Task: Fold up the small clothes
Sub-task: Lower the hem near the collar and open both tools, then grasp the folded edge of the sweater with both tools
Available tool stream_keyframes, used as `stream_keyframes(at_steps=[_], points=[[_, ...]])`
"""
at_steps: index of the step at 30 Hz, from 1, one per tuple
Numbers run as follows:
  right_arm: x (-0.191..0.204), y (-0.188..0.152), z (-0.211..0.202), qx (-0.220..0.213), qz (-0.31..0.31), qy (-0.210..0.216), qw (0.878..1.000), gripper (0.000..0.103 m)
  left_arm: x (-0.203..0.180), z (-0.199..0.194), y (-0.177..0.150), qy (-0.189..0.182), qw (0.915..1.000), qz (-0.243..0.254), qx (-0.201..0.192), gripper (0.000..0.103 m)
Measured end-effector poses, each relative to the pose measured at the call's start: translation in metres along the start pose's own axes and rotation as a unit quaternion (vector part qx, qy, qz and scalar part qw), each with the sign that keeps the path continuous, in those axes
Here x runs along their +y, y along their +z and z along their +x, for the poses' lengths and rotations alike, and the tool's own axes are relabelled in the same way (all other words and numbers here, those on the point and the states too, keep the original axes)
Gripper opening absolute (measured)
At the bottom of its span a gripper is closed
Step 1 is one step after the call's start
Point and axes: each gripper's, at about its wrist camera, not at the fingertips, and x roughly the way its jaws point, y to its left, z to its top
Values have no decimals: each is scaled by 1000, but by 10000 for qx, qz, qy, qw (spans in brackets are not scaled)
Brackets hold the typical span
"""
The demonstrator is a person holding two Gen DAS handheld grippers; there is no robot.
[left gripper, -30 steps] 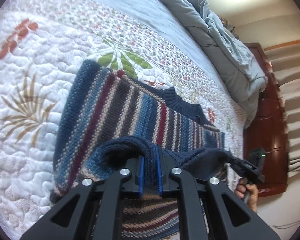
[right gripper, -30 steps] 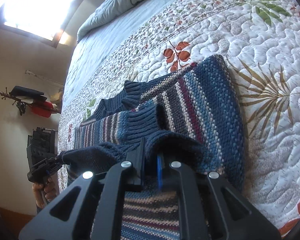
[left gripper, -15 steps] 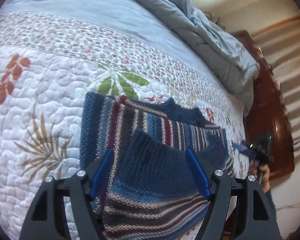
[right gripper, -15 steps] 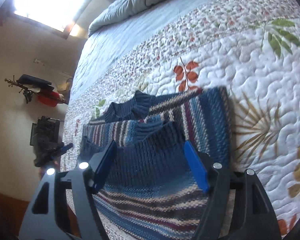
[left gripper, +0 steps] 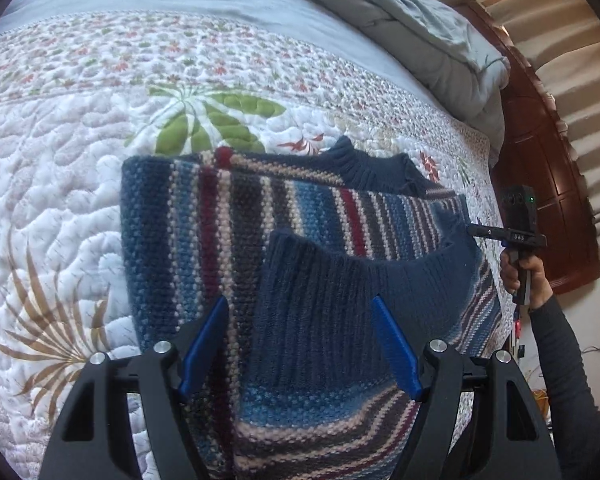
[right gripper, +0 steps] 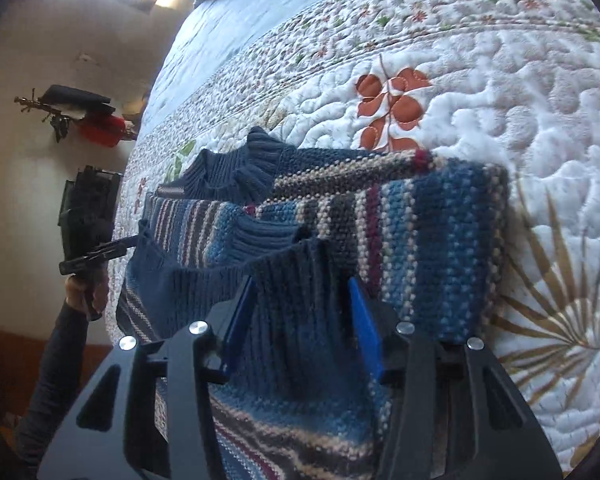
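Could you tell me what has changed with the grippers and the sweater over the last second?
Both grippers let go. The left gripper and right gripper, clamped on the navy hem a second ago, now stand open and have drawn back slightly. The hem lies folded up over the striped sweater. The sweater's place on the quilt is unchanged.
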Motion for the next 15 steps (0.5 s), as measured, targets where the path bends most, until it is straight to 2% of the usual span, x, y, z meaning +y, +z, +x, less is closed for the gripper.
stream_keyframes(at_steps=[1, 2, 3, 6, 8, 10, 15], points=[[1, -1, -1, 10, -26, 12, 10000, 49, 0, 1, 0, 8, 10000, 29, 4, 72], [2, -2, -2, 18, -61, 22, 10000, 49, -1, 1, -1, 0, 10000, 83, -17, 67], [4, -3, -4, 31, -105, 59, 9999, 49, -3, 1, -1, -11, 9999, 143, -32, 56], [10, -8, -6, 69, -217, 81, 9997, 46, -13, 5, -1, 133, 9991, 414, -12, 37], [13, -11, -5, 99, -258, 106, 9996, 42, -13, 8, 0, 228, 9986, 482, 53, 32], [15, -12, -4, 77, -310, 87, 9995, 35, -10, 10, 0, 252, 9985, 474, 89, 31], [17, -9, -1, -10, -323, 86, 9994, 31, 0, 14, 3, 136, 9997, 208, -1, 31]])
